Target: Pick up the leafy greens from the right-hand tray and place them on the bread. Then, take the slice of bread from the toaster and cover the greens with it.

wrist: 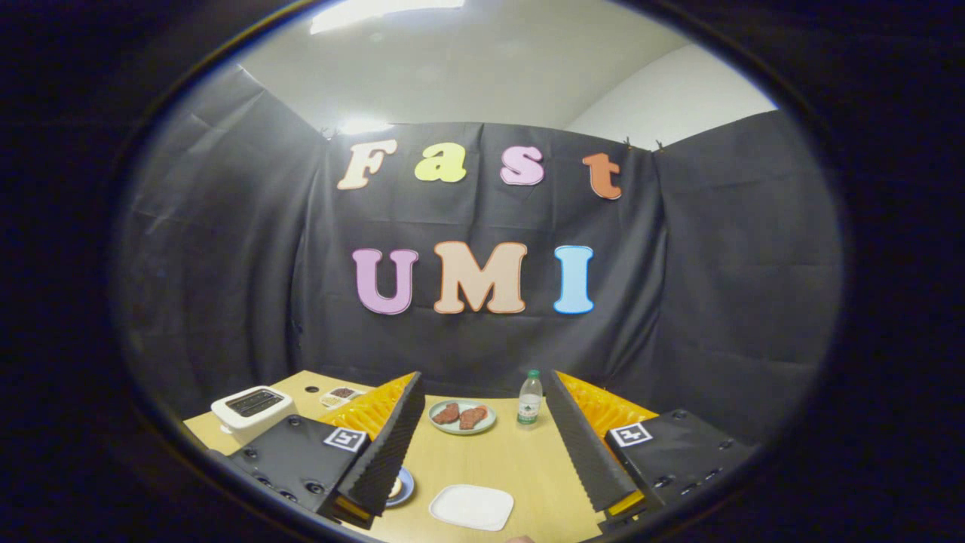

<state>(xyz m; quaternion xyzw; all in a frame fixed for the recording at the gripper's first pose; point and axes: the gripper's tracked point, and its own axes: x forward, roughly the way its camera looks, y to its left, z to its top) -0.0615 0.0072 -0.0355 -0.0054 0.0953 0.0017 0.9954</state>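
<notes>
Hovering above the wooden table (497,460), the gripper (482,452) is held with fingers wide apart and empty; a white tray (472,507) is seen between them, a green plate (462,416) and bottle (530,398) beyond it, the toaster (252,411) far left of it

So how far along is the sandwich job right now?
Nothing looks done yet. The claw is open and holds nothing, raised over the table. The white tray between its fingers looks bare. The toaster is untouched. Greens and bread steps both remain.
</notes>
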